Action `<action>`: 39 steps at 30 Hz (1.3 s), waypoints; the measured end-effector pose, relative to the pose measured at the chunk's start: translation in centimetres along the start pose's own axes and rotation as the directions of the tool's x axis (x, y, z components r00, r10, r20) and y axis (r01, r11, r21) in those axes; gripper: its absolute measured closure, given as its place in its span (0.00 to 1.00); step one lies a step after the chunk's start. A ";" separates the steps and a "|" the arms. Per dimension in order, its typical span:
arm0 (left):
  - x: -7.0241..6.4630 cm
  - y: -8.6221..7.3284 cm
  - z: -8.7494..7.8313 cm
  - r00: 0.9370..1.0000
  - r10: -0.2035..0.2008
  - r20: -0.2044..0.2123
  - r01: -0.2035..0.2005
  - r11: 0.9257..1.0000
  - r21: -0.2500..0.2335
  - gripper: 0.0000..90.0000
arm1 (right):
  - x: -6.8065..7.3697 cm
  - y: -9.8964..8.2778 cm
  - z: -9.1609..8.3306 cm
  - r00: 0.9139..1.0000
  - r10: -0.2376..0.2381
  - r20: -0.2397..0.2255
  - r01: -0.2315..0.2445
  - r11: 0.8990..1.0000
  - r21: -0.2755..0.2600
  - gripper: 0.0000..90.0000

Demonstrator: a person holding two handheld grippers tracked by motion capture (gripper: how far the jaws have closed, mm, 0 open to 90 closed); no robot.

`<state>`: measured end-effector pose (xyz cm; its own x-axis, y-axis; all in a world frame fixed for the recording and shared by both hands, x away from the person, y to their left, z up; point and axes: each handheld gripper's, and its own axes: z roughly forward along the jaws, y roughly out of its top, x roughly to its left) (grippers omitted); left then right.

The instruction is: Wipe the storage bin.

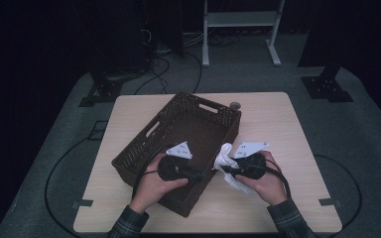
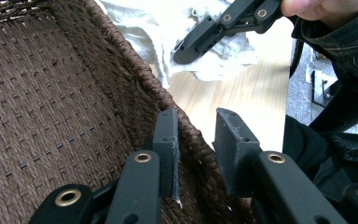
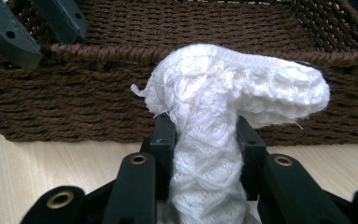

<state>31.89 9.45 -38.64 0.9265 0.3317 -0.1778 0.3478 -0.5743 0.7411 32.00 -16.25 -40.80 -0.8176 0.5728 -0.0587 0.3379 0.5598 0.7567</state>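
Right hand-held gripper (image 3: 200,135): I see its two black jaws clenched on the white knitted cloth (image 3: 223,93) — the pads press a narrow bunched neck of it from both sides.
White cloth, upper part: above the jaws it spreads into a thick folded lump that leans to the right in the right gripper view, with the basket's outer wall just behind it.
White cloth, lower part: in the high view the rest of the cloth (image 1: 226,161) hangs from the right hand-held gripper (image 1: 228,169) and trails onto the pale wooden desk (image 1: 287,124), just beside the basket's right-hand side.
Dark brown woven wicker basket (image 1: 178,124): it stands at an angle near the middle of the desk, and I see nothing lying on its woven floor.
Left hand-held gripper (image 2: 196,140): its jaws straddle the basket's braided rim (image 2: 140,70), one pad inside the wall and one outside. The inner pad lies close against the weave; a gap shows at the outer pad, so I read it as released rather than gripping.
Relation of the two: in the left gripper view I see the right hand-held gripper's jaw (image 2: 219,28) over the cloth (image 2: 168,23), outside the basket — the two tools stand near each other across the rim.
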 end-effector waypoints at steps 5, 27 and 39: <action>0.0 0.0 0.0 1.000 0.001 -0.001 -0.001 1.000 -0.001 0.77 | -0.1 -0.1 0.8 1.000 0.004 0.004 -0.004 1.000 0.006 0.74; -0.1 0.0 0.0 1.000 0.001 -0.004 -0.001 1.000 -0.002 0.77 | 0.0 -1.5 4.2 1.000 0.008 -0.012 -0.007 0.996 0.092 0.74; -0.1 0.0 0.0 1.000 0.001 -0.005 -0.001 1.000 -0.001 0.77 | -0.2 -2.4 5.5 1.000 0.020 -0.017 -0.018 0.990 0.138 0.74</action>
<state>31.79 9.37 -38.64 0.9262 0.3347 -0.1734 0.3463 -0.5738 0.7422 33.89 -14.43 -46.14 -0.8185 0.5736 -0.0319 0.4135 0.6268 0.6604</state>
